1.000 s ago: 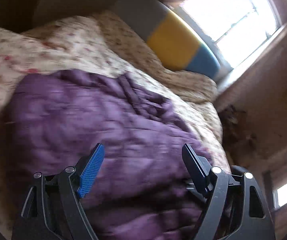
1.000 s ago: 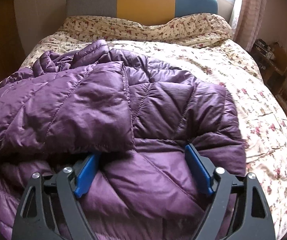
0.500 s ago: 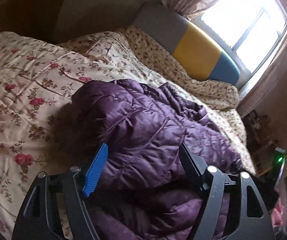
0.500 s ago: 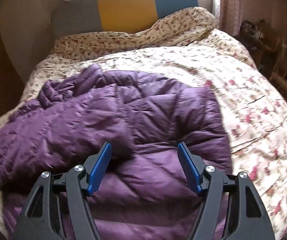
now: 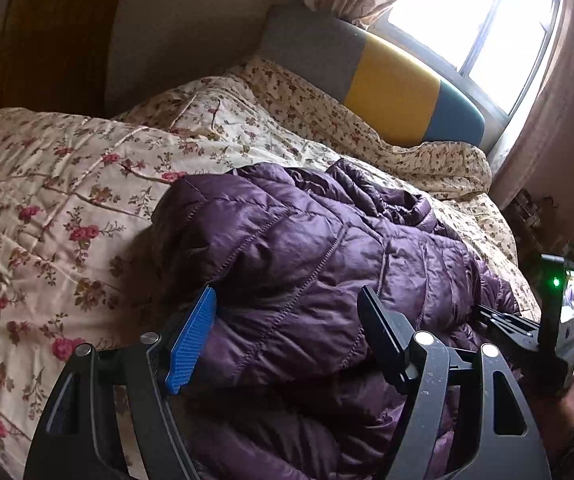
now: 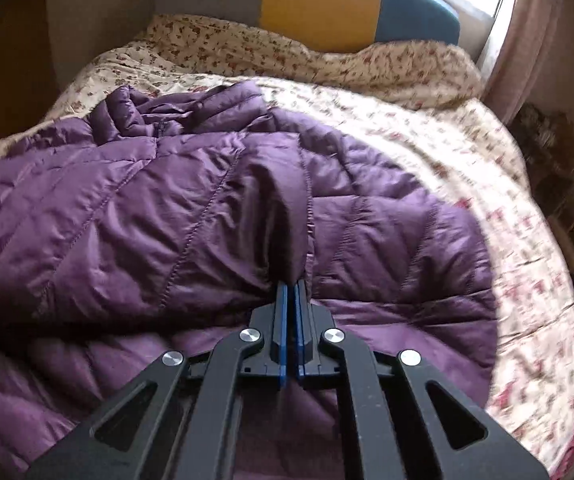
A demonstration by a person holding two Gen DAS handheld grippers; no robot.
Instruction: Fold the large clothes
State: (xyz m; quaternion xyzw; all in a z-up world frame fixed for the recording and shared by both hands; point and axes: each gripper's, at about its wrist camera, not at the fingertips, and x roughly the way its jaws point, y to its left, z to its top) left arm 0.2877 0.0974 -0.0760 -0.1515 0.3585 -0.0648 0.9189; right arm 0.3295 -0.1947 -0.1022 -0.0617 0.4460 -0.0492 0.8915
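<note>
A purple quilted puffer jacket (image 5: 319,248) lies partly folded on the floral bed cover (image 5: 47,184). My left gripper (image 5: 287,304) is open, its fingers either side of the jacket's left folded edge. In the right wrist view my right gripper (image 6: 292,286) is shut on a pinched fold of the jacket (image 6: 167,216) near its middle hem. The right gripper's body with a green light also shows at the right edge of the left wrist view (image 5: 555,312).
A grey, yellow and blue headboard (image 6: 319,4) stands at the far end under a bright window (image 5: 467,20). Floral pillows (image 6: 367,60) lie below it. A dark cluttered side table (image 6: 559,168) stands right of the bed. A wall runs along the left.
My right gripper has closed from open onto a fold of the jacket. My left gripper has swung back and lower toward the jacket's left edge and stays open.
</note>
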